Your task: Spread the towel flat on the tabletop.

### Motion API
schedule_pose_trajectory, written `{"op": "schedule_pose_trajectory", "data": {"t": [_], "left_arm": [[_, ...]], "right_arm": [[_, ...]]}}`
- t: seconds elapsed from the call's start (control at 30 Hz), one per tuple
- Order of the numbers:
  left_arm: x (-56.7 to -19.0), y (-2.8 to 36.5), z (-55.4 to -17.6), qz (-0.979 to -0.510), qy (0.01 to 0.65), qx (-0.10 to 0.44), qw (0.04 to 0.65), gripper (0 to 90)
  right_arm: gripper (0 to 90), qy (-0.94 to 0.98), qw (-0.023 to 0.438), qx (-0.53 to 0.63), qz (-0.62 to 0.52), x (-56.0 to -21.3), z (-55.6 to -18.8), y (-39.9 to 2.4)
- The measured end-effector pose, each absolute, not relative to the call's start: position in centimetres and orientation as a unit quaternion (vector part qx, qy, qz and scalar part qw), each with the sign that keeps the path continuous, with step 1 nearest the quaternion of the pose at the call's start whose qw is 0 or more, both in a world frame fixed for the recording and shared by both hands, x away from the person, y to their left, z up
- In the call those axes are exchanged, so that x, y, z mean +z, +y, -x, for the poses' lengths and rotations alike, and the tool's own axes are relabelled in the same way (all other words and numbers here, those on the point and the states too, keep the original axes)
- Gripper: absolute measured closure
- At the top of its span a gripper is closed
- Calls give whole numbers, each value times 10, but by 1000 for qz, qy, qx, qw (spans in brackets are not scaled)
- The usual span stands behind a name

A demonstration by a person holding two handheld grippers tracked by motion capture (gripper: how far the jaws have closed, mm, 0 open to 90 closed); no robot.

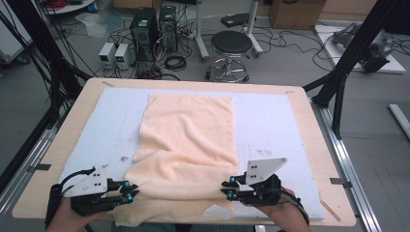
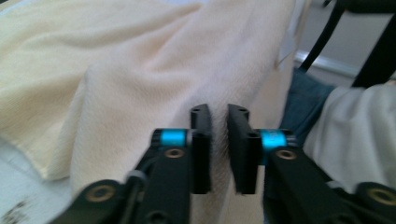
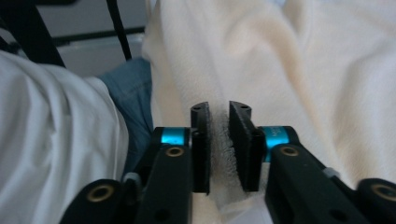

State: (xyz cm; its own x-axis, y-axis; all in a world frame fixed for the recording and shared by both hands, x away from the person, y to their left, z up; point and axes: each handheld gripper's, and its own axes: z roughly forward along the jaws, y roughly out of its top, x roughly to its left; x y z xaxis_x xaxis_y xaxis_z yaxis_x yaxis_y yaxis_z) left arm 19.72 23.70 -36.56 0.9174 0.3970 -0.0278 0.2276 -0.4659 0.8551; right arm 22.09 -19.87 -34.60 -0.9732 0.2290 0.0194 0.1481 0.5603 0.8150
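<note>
Holding a cream towel [image 1: 186,145] by its near edge, we pinch one corner in our left gripper [image 1: 129,191] and the other in our right gripper [image 1: 227,188]; the towel lies spread across the table [image 1: 309,121].

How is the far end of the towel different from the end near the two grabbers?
The far end of the towel lies flat on the pale blue mat; the near end is bunched and hangs over the table edge. The far end is free; the near end is pinched at one side by the left gripper and at the other by the right gripper. Both ends are the same peach cloth.
</note>
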Motion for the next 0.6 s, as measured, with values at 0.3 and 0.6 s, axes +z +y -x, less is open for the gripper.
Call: {"op": "schedule_pose_trajectory", "data": {"t": [0.3, 0.6], "left_arm": [[-409, 229, -248, -853, 236, 97, 454, 568], [-436, 213, -274, -888, 233, 74, 390, 765]], "right_arm": [[608, 895, 48, 415, -156, -390, -268, -191], [786, 922, 19, 358, -148, -428, -291, -172]]}}
